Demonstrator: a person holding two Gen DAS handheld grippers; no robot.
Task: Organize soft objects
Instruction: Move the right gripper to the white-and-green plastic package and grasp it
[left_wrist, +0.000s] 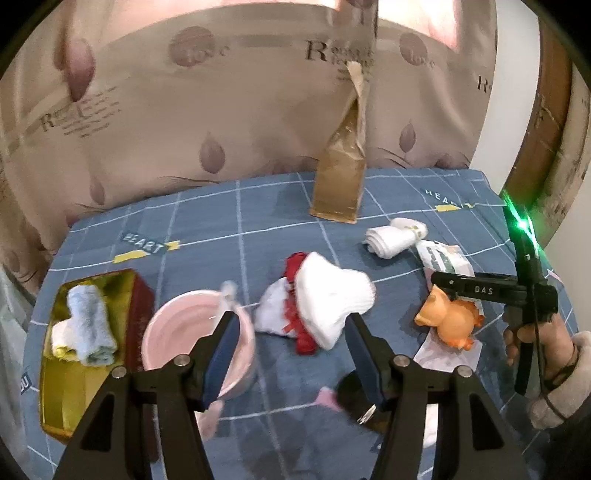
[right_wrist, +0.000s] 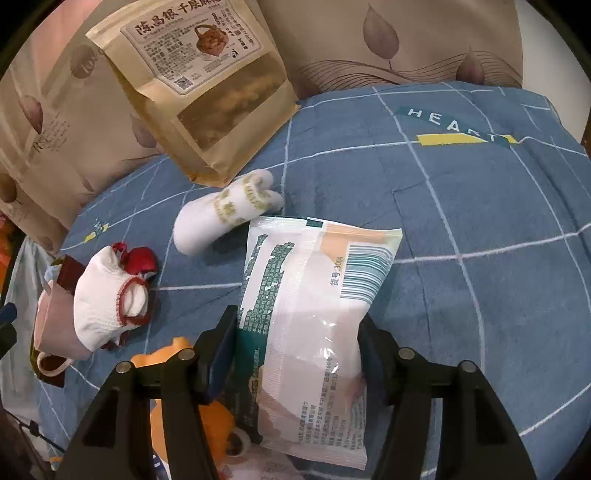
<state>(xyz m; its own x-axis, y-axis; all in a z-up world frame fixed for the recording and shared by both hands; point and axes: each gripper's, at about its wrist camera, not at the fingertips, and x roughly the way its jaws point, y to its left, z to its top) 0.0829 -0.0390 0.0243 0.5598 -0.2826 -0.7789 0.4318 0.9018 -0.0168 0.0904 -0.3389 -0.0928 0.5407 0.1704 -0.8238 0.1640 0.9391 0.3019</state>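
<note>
White socks with red trim (left_wrist: 325, 299) lie in a heap mid-bed, also in the right wrist view (right_wrist: 107, 295). A rolled white sock (left_wrist: 395, 238) lies farther back right (right_wrist: 225, 210). My left gripper (left_wrist: 290, 332) is open and empty, just in front of the sock heap. My right gripper (right_wrist: 297, 328) is open, its jaws on either side of a white plastic packet (right_wrist: 314, 325) without squeezing it; it shows in the left wrist view (left_wrist: 480, 291) above an orange toy (left_wrist: 448, 319). A gold tray (left_wrist: 59, 369) at left holds folded towels (left_wrist: 86, 328).
A pink bowl (left_wrist: 177, 332) sits beside the tray. A brown paper bag (left_wrist: 341, 173) stands against the beige curtain at the bed's back edge (right_wrist: 195, 96). A dark round object (left_wrist: 354, 397) lies under my left gripper. The blue checked bedsheet (right_wrist: 480, 221) extends right.
</note>
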